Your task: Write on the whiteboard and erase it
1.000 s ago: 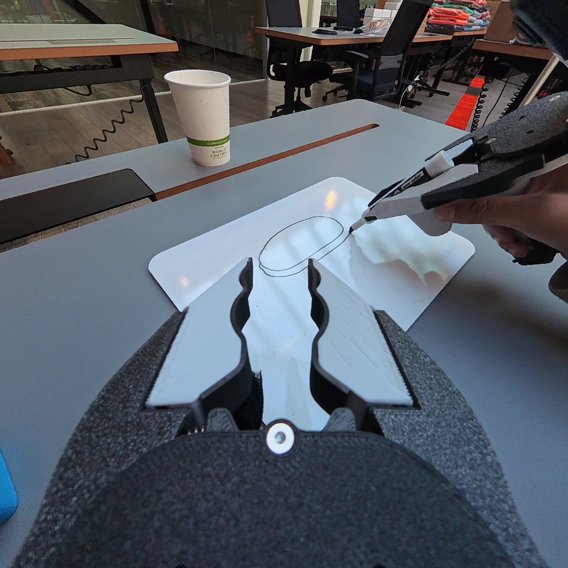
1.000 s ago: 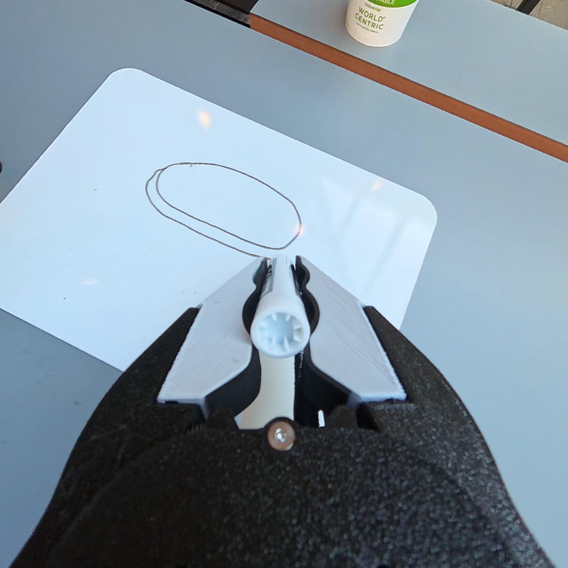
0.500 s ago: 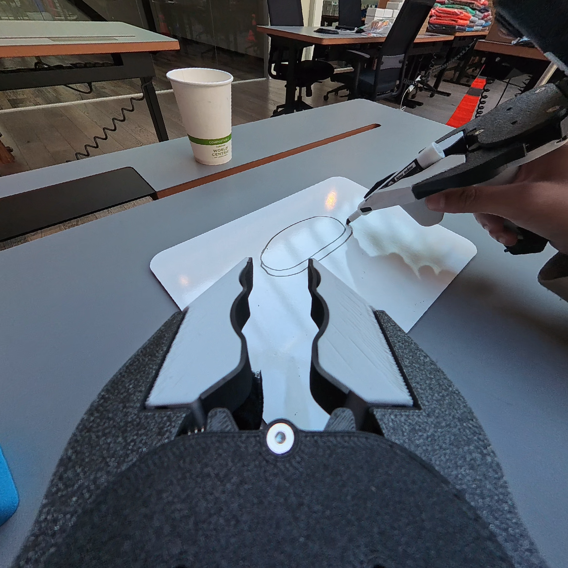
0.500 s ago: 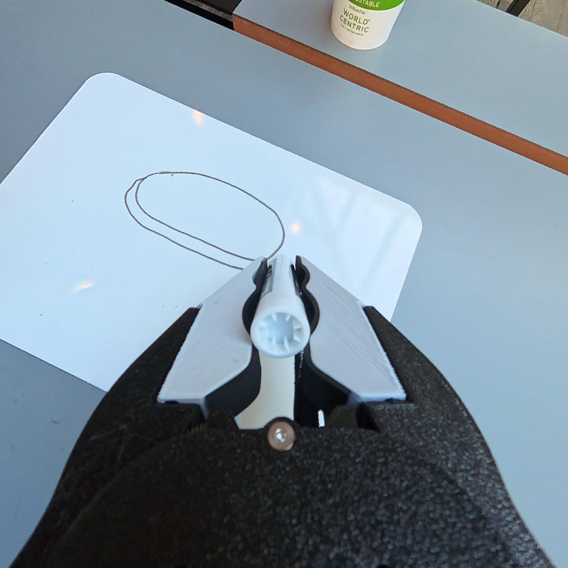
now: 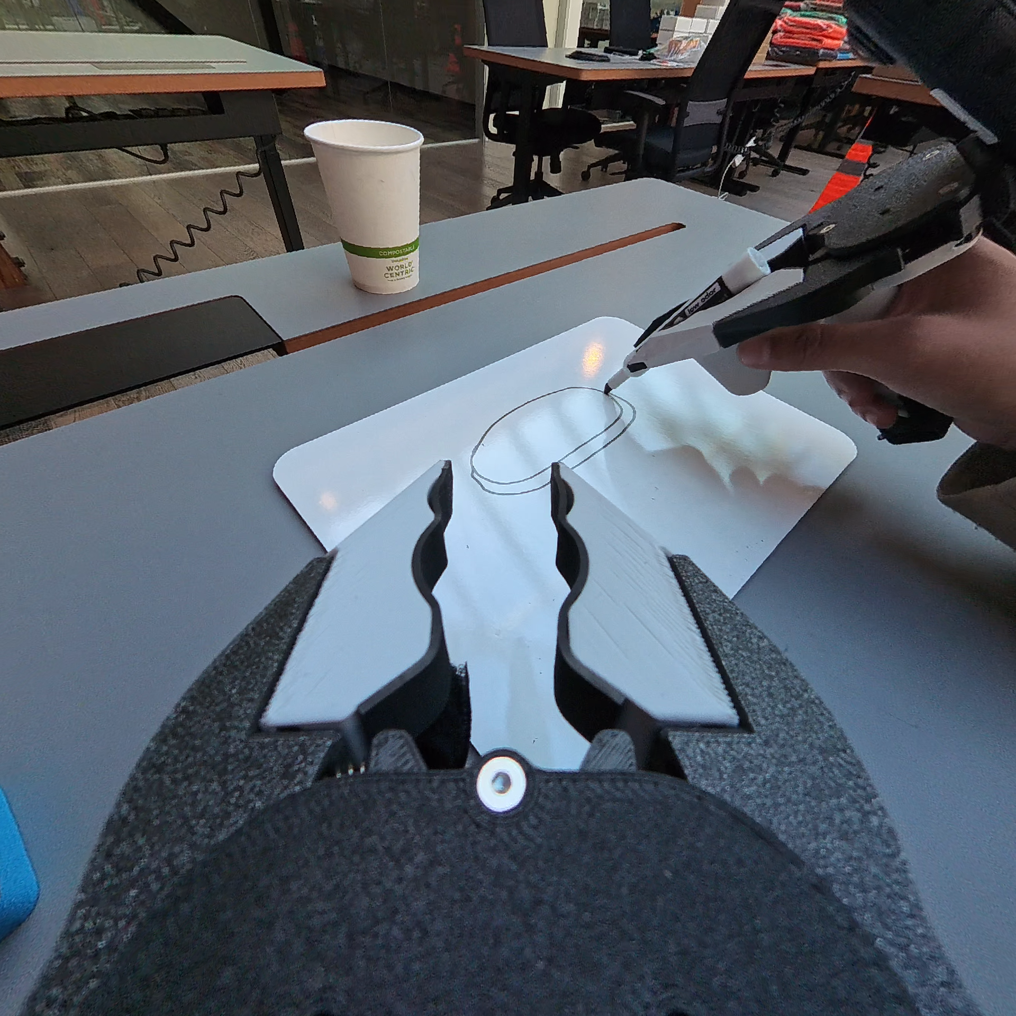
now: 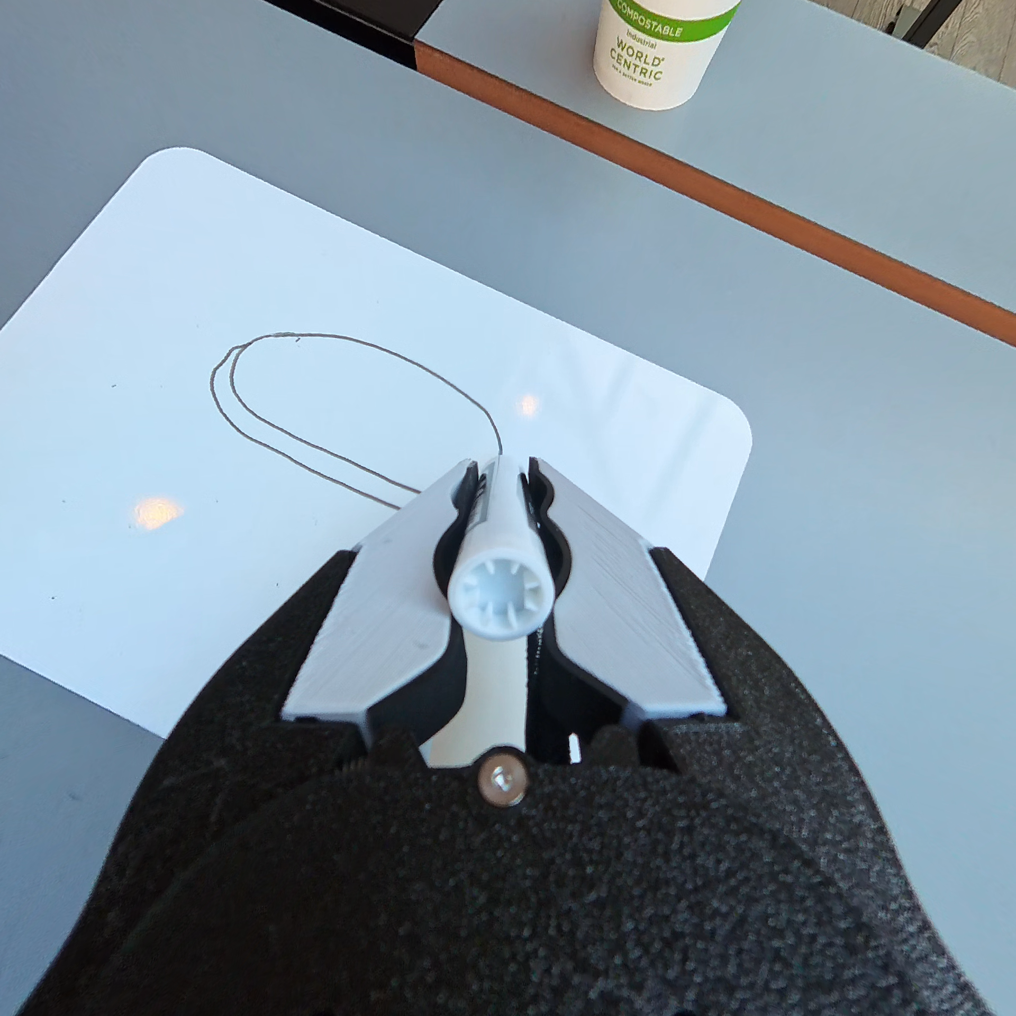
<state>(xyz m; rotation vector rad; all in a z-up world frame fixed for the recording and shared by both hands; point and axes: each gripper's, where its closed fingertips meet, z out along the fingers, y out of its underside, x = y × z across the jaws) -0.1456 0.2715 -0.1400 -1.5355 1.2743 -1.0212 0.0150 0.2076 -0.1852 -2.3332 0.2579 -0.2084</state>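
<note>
Marker tip on a whiteboard, held by the right gripper; left gripper empty above the board's near edge.

Nearest, the left gripper [image 5: 501, 478] has its fingers apart with nothing between them, over the near part of the white board [image 5: 742, 495] that lies flat on the grey surface [image 5: 137, 522]. Farther on, the right gripper [image 6: 500, 464], held in a hand [image 5: 907, 357], has its fingers clamped on a white marker [image 6: 497, 550] whose dark tip touches the far end of a drawn oval [image 5: 550, 434]. Beyond the board stands a white paper cup [image 5: 371, 203] with a green band, upright, well apart from both grippers.
</note>
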